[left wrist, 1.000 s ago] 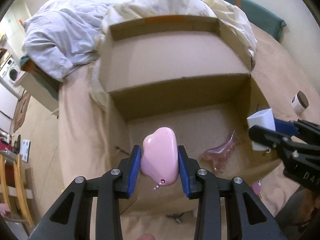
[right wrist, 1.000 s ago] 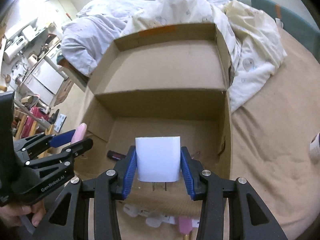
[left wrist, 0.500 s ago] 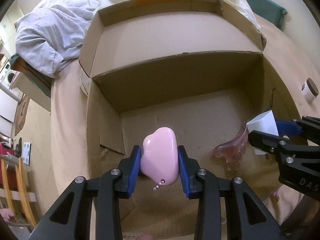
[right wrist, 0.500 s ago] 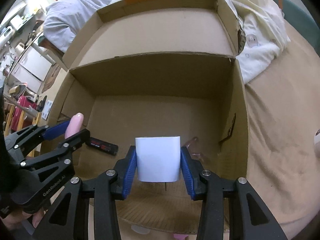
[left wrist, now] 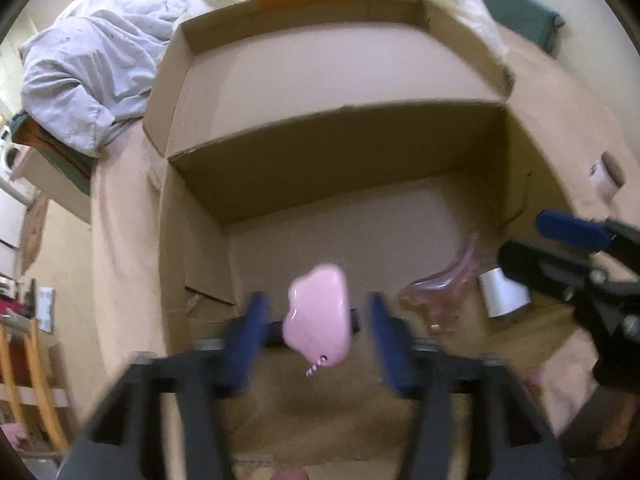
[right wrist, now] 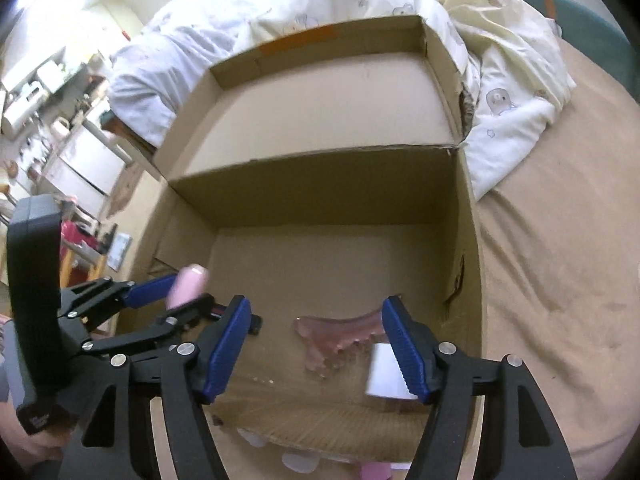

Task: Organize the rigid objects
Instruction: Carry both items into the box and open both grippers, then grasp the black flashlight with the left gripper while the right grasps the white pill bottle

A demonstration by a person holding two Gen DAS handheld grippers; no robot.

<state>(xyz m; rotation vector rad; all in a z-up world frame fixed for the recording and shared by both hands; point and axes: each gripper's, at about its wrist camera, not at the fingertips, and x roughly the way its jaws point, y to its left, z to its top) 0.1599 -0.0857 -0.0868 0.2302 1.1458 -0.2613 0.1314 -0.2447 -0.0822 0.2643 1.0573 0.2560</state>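
An open cardboard box [left wrist: 192,264] [right wrist: 468,248] stands on a bed. My left gripper [left wrist: 316,324] is open over it, jaws wide apart; the pink cloud-shaped case [left wrist: 318,314] sits free between them, blurred, and also shows in the right wrist view [right wrist: 186,284]. My right gripper [right wrist: 316,344] is open and empty above the box floor. The white charger block [right wrist: 386,372] [left wrist: 502,294] lies on the floor at the right, next to a clear pink hair claw [right wrist: 336,336] [left wrist: 440,292]. A small black stick [right wrist: 254,322] lies partly hidden behind my right gripper's left finger.
Crumpled white and cream bedding [right wrist: 500,80] lies behind and right of the box. A small jar with a brown lid [left wrist: 606,174] stands on the tan sheet at right. Small pink and white items [right wrist: 300,460] lie before the box's front edge. Furniture [right wrist: 80,160] stands at left.
Both grippers have opened. The white charger has dropped from the right gripper onto the box floor by the hair claw. The pink case is released between the left jaws.
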